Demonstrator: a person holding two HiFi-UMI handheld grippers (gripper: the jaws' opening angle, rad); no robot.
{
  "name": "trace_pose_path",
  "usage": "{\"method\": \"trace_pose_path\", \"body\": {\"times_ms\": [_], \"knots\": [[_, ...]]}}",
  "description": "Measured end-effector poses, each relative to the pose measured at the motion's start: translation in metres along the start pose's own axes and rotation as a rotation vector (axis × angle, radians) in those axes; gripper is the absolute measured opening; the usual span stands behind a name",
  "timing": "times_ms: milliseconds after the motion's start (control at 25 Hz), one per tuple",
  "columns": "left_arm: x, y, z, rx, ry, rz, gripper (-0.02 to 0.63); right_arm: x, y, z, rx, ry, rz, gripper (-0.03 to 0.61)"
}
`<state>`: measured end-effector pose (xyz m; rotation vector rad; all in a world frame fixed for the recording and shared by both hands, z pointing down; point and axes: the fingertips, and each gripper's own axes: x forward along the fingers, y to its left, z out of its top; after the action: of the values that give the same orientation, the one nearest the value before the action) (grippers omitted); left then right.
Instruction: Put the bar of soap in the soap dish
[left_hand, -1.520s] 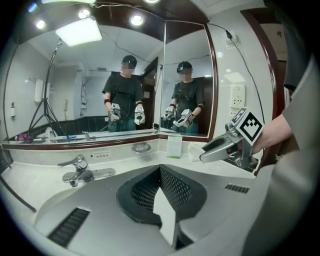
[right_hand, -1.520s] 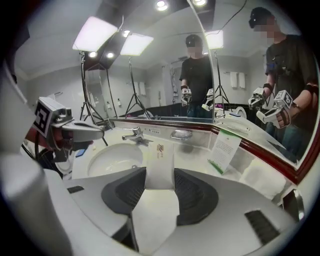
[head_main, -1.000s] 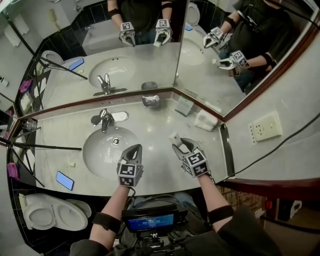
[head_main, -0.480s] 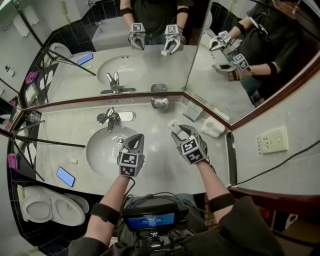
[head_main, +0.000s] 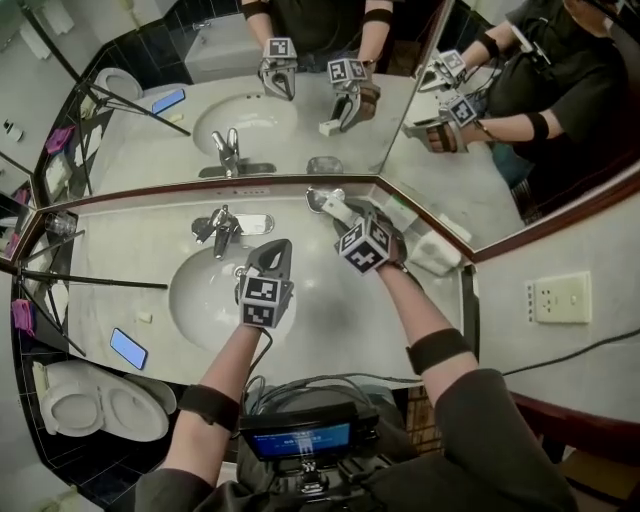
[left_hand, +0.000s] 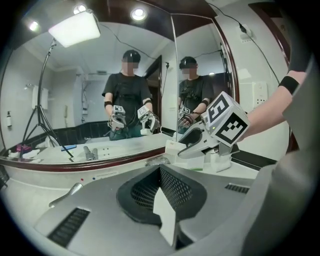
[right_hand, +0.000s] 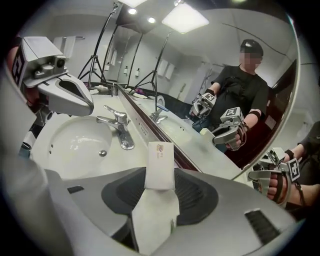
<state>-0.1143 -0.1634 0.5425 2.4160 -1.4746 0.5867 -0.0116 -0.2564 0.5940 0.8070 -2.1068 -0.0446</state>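
Note:
A white wrapped bar of soap (right_hand: 160, 164) sits between the jaws of my right gripper (right_hand: 160, 186), which is shut on it. In the head view the right gripper (head_main: 342, 216) holds the soap (head_main: 334, 210) at the back of the counter, just beside the small metal soap dish (head_main: 317, 196) under the mirror. My left gripper (head_main: 271, 254) is shut and empty, hovering over the right rim of the sink. From the left gripper view, its jaws (left_hand: 162, 202) are closed, and the right gripper (left_hand: 202, 142) with the soap (left_hand: 175, 148) is ahead.
A chrome faucet (head_main: 222, 228) stands behind the basin (head_main: 200, 295). A folded white towel (head_main: 433, 254) and a small box (head_main: 400, 214) lie at the back right. A phone (head_main: 129, 348) rests at the counter's left front. Tripod legs cross the left side; mirrors line the back.
The right gripper has carried the soap from mid-counter back toward the soap dish, rolling its wrist. The left gripper has drifted forward over the sink rim, still shut.

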Motion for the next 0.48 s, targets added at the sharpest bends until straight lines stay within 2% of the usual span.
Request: {"method": "trace_pose_path", "body": {"times_ms": [160,480], "knots": [[0.016,0.008,-0.002,-0.013,0.008,0.003,-0.003,0.037,-0.002,0.001,-0.033,0.055,0.038,0.19],[0.025,0.024,-0.009,-0.042,0.018,0.02,-0.003,0.095,-0.001,-0.014,-0.013,0.172,0.098,0.192]]}}
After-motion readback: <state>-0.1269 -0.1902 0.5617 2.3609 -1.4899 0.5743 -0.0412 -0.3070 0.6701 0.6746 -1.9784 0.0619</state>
